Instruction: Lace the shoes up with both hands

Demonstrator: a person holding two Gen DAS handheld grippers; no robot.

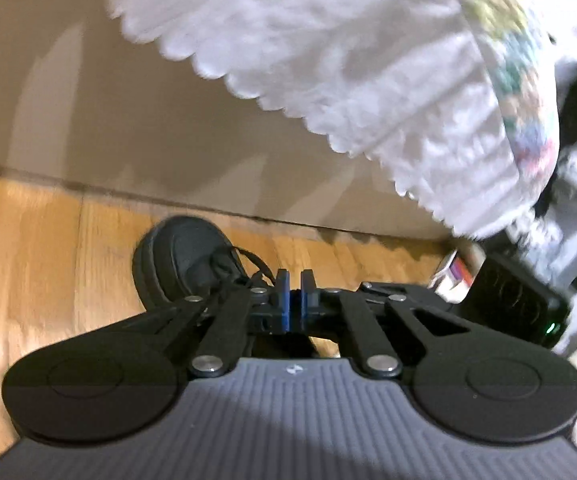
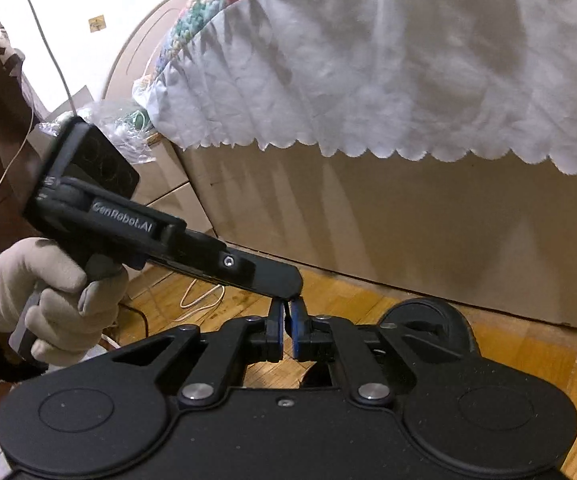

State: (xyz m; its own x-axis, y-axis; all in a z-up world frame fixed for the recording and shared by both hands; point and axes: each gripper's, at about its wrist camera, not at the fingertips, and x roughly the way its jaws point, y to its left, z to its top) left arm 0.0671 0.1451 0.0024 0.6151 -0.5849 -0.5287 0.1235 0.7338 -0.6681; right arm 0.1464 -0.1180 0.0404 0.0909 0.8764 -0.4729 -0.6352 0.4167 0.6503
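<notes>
Left claw [image 1: 295, 280] nearly closed, grasp unclear | right claw [image 2: 287, 320] same | shoe [image 1: 184, 260] half hidden, blurred

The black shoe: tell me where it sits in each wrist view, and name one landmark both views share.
Left wrist view: the black shoe lies left of centre on the wooden floor, just beyond the fingers.
Right wrist view: it shows right of centre, mostly hidden behind the linkage.
Shared landmark: the scalloped white bedspread.
</notes>
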